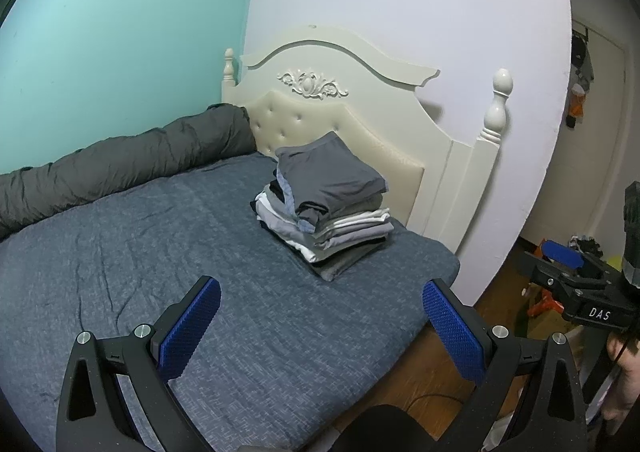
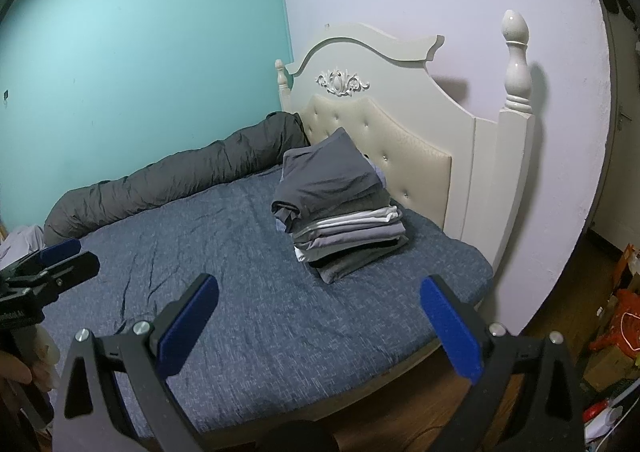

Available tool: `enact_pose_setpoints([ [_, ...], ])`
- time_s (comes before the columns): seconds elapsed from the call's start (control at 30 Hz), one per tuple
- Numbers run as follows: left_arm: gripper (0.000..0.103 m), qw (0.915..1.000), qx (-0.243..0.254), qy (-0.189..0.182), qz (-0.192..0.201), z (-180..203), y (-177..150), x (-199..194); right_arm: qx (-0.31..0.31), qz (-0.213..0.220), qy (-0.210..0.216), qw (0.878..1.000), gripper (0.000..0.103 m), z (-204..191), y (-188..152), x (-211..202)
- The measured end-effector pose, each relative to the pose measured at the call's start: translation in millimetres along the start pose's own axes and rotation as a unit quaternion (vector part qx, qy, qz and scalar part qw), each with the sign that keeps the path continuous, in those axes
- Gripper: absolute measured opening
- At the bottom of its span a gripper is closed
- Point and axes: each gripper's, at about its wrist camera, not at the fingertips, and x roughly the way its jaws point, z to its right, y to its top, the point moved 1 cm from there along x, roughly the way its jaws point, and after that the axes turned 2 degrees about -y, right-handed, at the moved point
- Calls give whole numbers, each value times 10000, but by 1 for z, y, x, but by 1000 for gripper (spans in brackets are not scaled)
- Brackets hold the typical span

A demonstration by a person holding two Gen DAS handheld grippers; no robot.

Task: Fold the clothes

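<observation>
A stack of folded clothes [image 1: 328,204] [image 2: 340,212] in grey, white and dark layers sits on the blue-sheeted bed [image 1: 160,252] [image 2: 240,236], close to the cream headboard [image 1: 340,120] [image 2: 404,124]. A grey garment lies on top, its folded edge hanging slightly over the front. My left gripper [image 1: 322,286] is open and empty, above the sheet just short of the stack. My right gripper [image 2: 319,283] is likewise open and empty, in front of the stack. Each gripper also shows at the edge of the other's view: the right gripper [image 1: 560,264] and the left gripper [image 2: 76,256].
A rolled grey duvet [image 1: 120,164] [image 2: 180,172] lies along the teal wall. Pale cloth [image 2: 20,240] shows at the far left bed edge. The bed's near corner drops to a wooden floor [image 1: 420,372]. Orange and red clutter [image 2: 620,324] sits on the floor at right.
</observation>
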Motion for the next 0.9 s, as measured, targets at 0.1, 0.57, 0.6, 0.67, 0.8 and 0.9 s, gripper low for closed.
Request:
enact_pose_setpoints([
  [0.1, 103, 10000, -9, 6, 16, 0, 0, 0, 15, -6, -7, 10000, 102, 0, -1, 0],
  [0.57, 103, 10000, -5, 28, 67, 0, 0, 0, 73, -30, 15, 10000, 102, 2, -1, 2],
  [0.6, 103, 10000, -8, 33, 63, -1, -1, 1, 84, -35, 18, 10000, 102, 2, -1, 2],
  [0.67, 103, 10000, -10, 42, 22, 0, -1, 2, 81, -32, 10, 10000, 102, 2, -1, 2],
  [0.8, 103, 10000, -33, 82, -5, -2, -1, 4, 92, -23, 9, 10000, 102, 2, -1, 2],
  [0.9, 103, 10000, -34, 61, -25, -2, 0, 5, 90, -29, 9, 10000, 102, 2, -1, 2],
])
